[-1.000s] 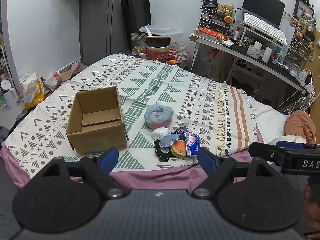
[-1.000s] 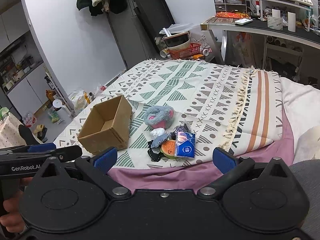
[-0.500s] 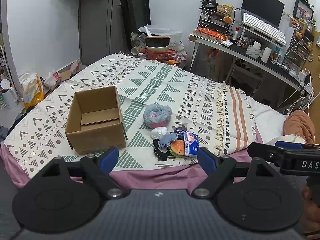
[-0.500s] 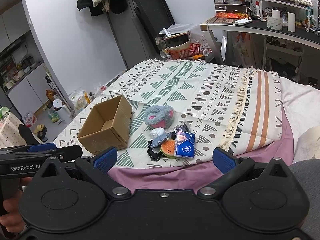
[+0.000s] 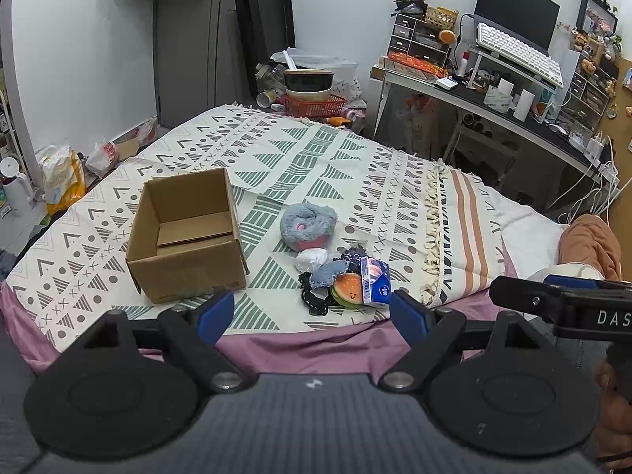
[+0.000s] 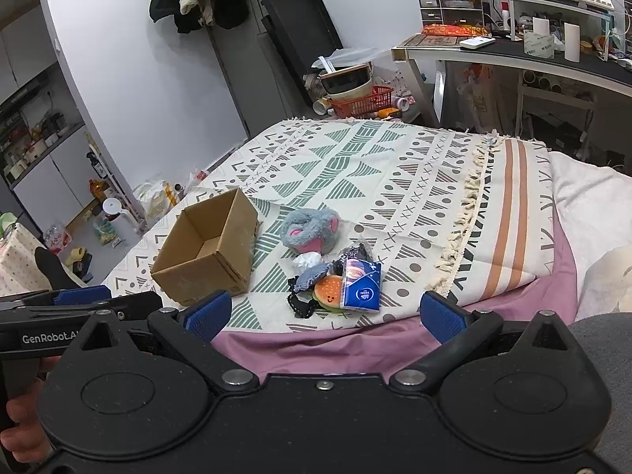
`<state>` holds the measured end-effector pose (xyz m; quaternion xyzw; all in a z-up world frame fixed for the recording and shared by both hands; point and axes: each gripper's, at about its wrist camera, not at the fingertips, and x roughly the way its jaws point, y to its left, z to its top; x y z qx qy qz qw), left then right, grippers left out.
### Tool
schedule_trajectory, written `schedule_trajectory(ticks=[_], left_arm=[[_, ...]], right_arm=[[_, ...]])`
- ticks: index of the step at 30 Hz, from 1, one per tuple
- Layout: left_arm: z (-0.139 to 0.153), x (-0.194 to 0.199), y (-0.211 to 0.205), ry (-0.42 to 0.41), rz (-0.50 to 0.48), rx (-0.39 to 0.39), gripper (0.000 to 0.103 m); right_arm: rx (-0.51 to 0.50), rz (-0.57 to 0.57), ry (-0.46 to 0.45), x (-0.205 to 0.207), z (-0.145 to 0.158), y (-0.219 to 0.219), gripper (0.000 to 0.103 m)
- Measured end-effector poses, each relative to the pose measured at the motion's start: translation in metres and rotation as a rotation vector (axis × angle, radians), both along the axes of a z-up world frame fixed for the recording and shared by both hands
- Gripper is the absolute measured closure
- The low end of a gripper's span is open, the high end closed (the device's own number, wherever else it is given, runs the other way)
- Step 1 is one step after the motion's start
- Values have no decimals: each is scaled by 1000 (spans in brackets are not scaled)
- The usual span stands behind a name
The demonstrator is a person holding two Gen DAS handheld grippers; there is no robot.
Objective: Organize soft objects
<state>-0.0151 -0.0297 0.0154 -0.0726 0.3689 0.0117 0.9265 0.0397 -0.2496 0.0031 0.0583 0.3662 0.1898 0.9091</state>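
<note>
While both grippers hang short of the near edge of the bed [image 5: 355, 347], their jaws stand wide apart with nothing between them: the left gripper [image 5: 312, 312] frames the strip of purple sheet [image 5: 300, 343] below the blanket's hem, and the right gripper [image 6: 322, 314] does the same a little farther right. The patterned blanket [image 5: 316, 158] carries everything. An open box [image 5: 185, 237] sits toward its near left corner, its front wall close to the near edge, upright and with bare cardboard showing inside. Just right of the box, with a narrow gap of blanket between, lies a grey plush [image 5: 309, 226] with a pink underside. Nearer the edge a small pile crowds together, touching: a white wad [image 5: 312, 257], a grey-blue cloth piece [image 5: 330, 272], a burger toy [image 5: 348, 290], a black lace piece [image 5: 312, 304] and a blue tissue pack [image 5: 376, 281] leaning on the burger toy. The pile lies close to the blanket's near hem, right of the box and apart from it. Beyond the plush the blanket lies bare up to its far edge, and right of the pile it is bare as far as the fringe [image 5: 432, 237] and the orange stripes [image 5: 470, 229]. A hand [image 6: 19, 430] grips the left gripper's handle at the lower left of the right wrist view.
</note>
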Motion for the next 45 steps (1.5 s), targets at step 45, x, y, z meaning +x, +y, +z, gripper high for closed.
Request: schedule_trajectory(ticks=[45], left_arm=[[-51, 73, 8, 11, 25, -94, 26]], right_arm=[[34, -37, 78, 74, -48, -13, 0]])
